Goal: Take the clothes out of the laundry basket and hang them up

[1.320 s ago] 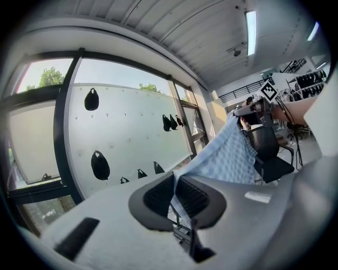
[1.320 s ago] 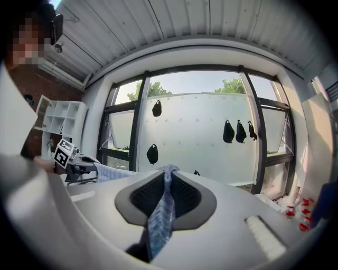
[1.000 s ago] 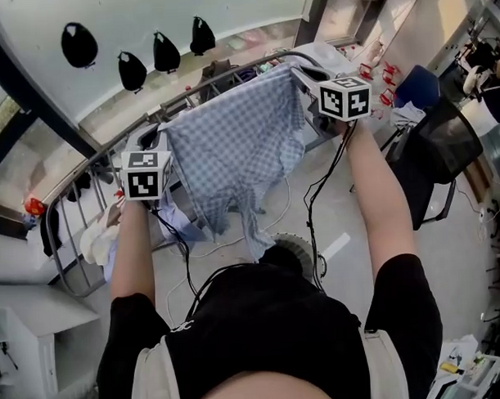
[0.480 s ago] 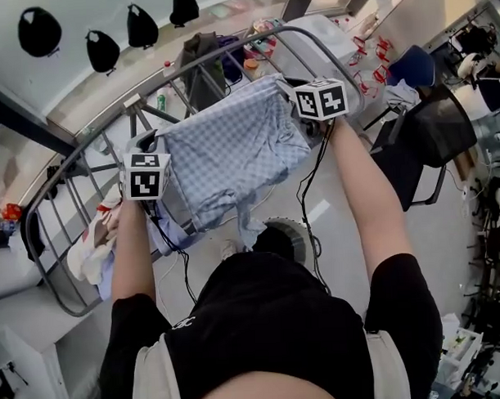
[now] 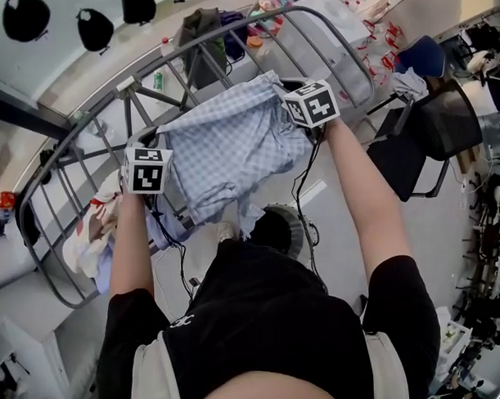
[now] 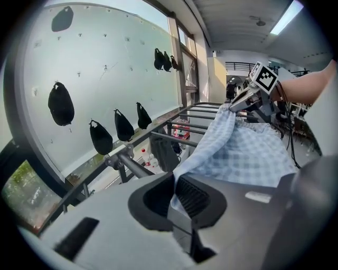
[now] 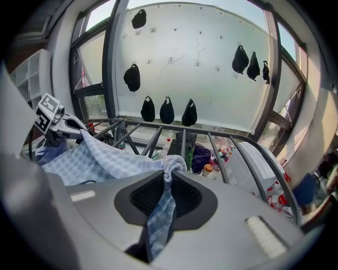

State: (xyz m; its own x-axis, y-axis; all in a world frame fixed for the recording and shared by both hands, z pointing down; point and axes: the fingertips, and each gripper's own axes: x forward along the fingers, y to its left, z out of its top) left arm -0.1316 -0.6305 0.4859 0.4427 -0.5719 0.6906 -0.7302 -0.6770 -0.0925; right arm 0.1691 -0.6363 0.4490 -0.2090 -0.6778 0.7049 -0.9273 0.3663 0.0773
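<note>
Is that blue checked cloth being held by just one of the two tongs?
No, the checked cloth is stretched between both, one edge pinched in the left tongs and another edge in the right tongs.

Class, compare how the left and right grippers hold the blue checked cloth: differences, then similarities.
The left gripper nips only the checked cloth's edge; right gripper has a strip trailing through its jaws. In the head view, right gripper sits higher than left gripper. Both are shut on it.
</note>
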